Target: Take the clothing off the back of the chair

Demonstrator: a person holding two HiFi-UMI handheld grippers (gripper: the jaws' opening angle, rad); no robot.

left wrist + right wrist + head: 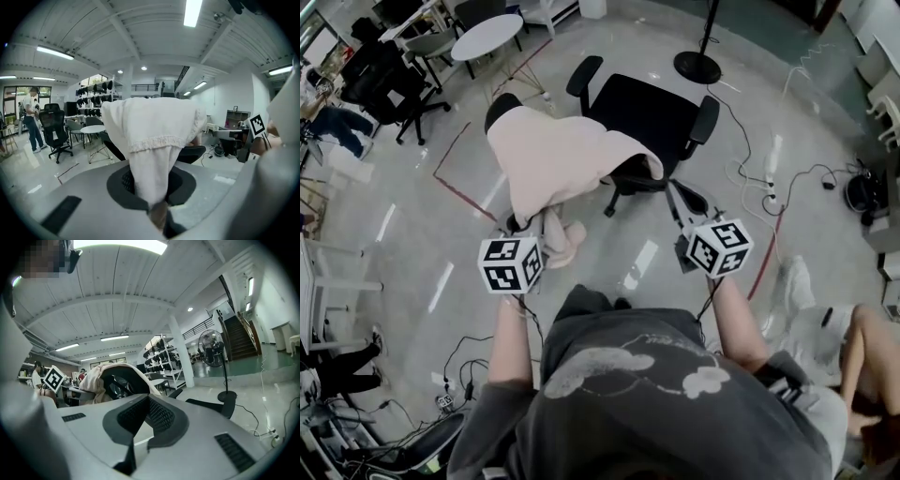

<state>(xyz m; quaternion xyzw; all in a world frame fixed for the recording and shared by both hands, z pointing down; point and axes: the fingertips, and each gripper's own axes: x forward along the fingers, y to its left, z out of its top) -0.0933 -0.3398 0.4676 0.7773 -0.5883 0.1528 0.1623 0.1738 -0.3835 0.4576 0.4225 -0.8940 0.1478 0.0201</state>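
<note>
Head view: we're standing behind the black office chair (649, 117), and the pale pink garment (553, 164) lies draped over its backrest (501, 106), with one end hanging down the back towards us.
Left tongs (525, 225): clenched on that hanging end. In the left gripper view the cloth runs down from the backrest and is pinched right between the pads.
Right tongs (686, 211): off to the right of the chair's back, clear of the fabric. In the right gripper view the tips look pressed together with nothing between them.
Step in hand: we judge this to be the pull-off, with the grip made and the garment not yet off the backrest.
How to do it well: we lift up and over the top of the backrest rather than hauling straight back. Otherwise the far side may snag and the chair may well roll with us.
Spare hand: the right tongs could take the garment's other edge so it comes away evenly instead of sliding off in a heap.
Watch for: a thin pinch on soft cloth can slip, so the squeeze should hold until the garment hangs free.
</note>
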